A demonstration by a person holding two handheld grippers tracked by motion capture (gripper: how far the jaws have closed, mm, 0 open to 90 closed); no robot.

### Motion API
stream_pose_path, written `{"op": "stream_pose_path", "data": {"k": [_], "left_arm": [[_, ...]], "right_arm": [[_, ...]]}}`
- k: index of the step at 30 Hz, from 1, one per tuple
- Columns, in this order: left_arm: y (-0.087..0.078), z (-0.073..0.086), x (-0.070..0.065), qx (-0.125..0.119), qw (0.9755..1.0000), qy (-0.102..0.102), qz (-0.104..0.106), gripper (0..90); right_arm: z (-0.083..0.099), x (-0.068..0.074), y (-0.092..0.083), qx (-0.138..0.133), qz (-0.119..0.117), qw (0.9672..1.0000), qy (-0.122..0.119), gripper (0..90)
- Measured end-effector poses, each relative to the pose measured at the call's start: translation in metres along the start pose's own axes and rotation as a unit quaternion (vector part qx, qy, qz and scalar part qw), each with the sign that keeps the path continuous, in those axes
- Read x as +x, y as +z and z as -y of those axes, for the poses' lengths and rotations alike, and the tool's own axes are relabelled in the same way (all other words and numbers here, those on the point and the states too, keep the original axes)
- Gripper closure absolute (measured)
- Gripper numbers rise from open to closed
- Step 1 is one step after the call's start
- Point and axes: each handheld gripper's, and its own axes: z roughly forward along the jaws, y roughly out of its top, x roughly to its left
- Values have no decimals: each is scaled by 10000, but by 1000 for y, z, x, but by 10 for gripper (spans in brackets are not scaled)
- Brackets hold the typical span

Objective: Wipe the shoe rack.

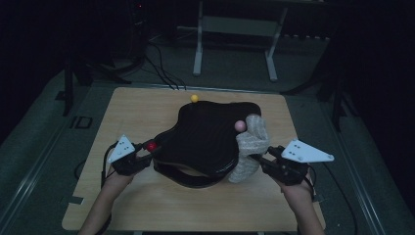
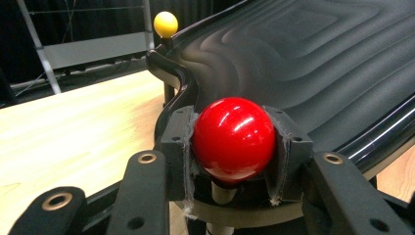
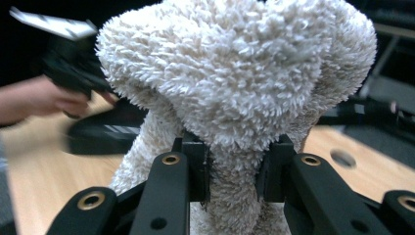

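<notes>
A black ridged tray [image 1: 205,137] with ball-topped posts stands on the wooden table [image 1: 137,205]. My left gripper [image 1: 147,149] is shut on the red ball [image 1: 152,146] at the tray's near left corner; in the left gripper view both pads [image 2: 180,147] press the red ball [image 2: 234,138]. A yellow ball [image 1: 194,98] tops the far corner and a pink ball [image 1: 240,126] the right side. My right gripper [image 1: 259,159] is shut on a white fluffy cloth [image 1: 250,147], bunched against the tray's right edge. In the right gripper view the cloth [image 3: 235,83] bulges above the jaws.
A grey metal frame [image 1: 235,29] and cables [image 1: 161,68] stand on the floor beyond the table. Bare wood lies in front of the tray and to its left. In the right gripper view a round hole [image 3: 342,157] shows in the tabletop at the right.
</notes>
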Motion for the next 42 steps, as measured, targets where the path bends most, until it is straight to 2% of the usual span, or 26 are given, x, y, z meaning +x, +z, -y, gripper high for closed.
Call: {"op": "stream_pose_path", "data": {"k": [3,6,7,8,9,11,12,13,16,18,20,22,26,31,35,42], "left_arm": [[0,0,0,-3,10000,2,3,585],[0,0,0,14,10000,18,-8,585],[0,0,0,12,10000,17,-1,585],[0,0,0,4,10000,15,7,585],[0,0,0,-2,10000,13,5,585],[0,0,0,10,10000,16,-6,585],[0,0,0,10,10000,16,-6,585],[0,0,0,11,10000,19,-1,585],[0,0,0,19,10000,25,-3,585],[0,0,0,12,10000,22,13,585],[0,0,1,0,10000,20,24,586],[0,0,0,4,10000,6,20,586],[0,0,-1,3,10000,-27,-2,585],[-1,-1,-6,31,10000,19,-15,586],[-2,0,-10,35,10000,21,-41,586],[-6,1,-18,26,10000,60,46,587]], "right_arm": [[-11,17,-13,-195,-180,9994,-217,710],[-17,33,-20,-335,-700,9967,-243,709],[-17,39,-21,-370,-936,9947,-193,709],[-17,43,-22,-411,-1252,9912,-139,709],[-15,48,-23,-449,-1461,9882,-123,708],[-11,56,-21,-363,-1724,9843,-120,708],[-8,59,-18,-281,-1739,9842,-161,708],[-4,59,-15,-165,-1698,9852,-175,708],[9,51,-6,141,-1295,9914,-124,707],[16,43,-4,264,-904,9955,-96,707],[23,34,-2,272,-839,9960,142,707],[31,31,0,397,-600,9973,122,707],[37,32,0,580,-452,9973,88,708],[16,42,-8,284,-500,9982,-150,706],[8,44,-2,198,-536,9982,-206,706],[18,39,1,284,-148,9993,-168,708]]}}
